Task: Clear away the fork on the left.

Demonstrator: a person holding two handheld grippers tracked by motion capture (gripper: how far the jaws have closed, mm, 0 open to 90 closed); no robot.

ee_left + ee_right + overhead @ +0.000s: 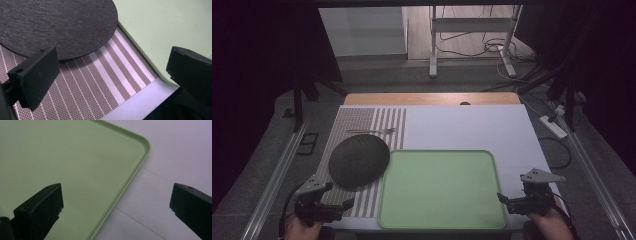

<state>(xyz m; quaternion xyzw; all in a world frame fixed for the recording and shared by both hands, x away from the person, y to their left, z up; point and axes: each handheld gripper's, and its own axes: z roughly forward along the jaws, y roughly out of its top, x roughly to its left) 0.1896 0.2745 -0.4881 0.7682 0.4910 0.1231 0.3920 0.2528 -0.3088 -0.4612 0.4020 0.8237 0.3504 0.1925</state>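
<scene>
The plate point(359, 160) is lying on the placemat point(362, 127), at nine o'clock of the tray point(442, 220); the fork point(371, 131) is resting at the plate's twelve.

A silver fork point(371, 131) is seen left of centre in the high view, laid flat near the top of a striped placemat. A power strip point(553, 127) is seen on the dark floor at the right, and a white stand point(472, 35) at the top.

A white table point(472, 127) carries a striped placemat point(362, 125) and a green tray point(442, 187).
</scene>
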